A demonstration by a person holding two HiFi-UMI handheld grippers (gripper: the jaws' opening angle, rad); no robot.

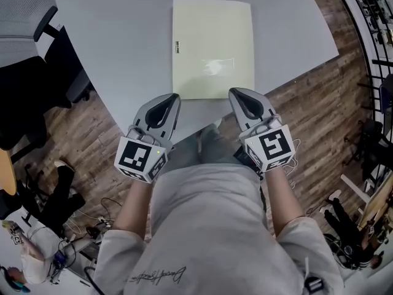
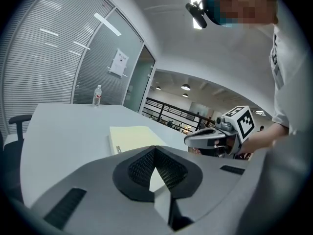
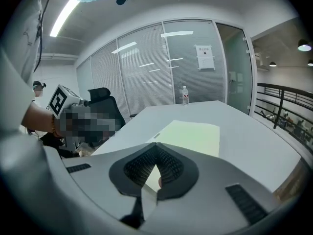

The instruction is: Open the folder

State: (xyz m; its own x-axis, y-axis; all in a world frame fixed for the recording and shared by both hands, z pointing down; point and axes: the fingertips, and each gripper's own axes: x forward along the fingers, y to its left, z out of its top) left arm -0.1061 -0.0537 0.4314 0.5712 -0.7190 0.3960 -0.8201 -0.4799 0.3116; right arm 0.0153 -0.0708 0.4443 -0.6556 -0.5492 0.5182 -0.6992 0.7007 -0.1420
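Observation:
A pale yellow folder point(image 1: 212, 48) lies closed and flat on the grey table point(image 1: 116, 35), its spine to the left. My left gripper point(image 1: 174, 97) hovers just short of the folder's near left corner, jaws together with nothing held. Beside the near right corner my right gripper point(image 1: 234, 93) is likewise shut and empty. In the left gripper view the folder point(image 2: 131, 137) lies beyond the closed jaws point(image 2: 155, 150), with the right gripper point(image 2: 211, 140) off to the right. The right gripper view shows the folder point(image 3: 193, 136) ahead of its own shut jaws point(image 3: 156, 147).
A water bottle point(image 2: 98, 96) stands at the table's far end. Black office chairs point(image 1: 37, 72) are at the table's left side. The table's near edge point(image 1: 202, 118) lies just under the grippers, with wooden floor point(image 1: 319, 103) beyond it. A railing point(image 2: 168, 114) runs behind.

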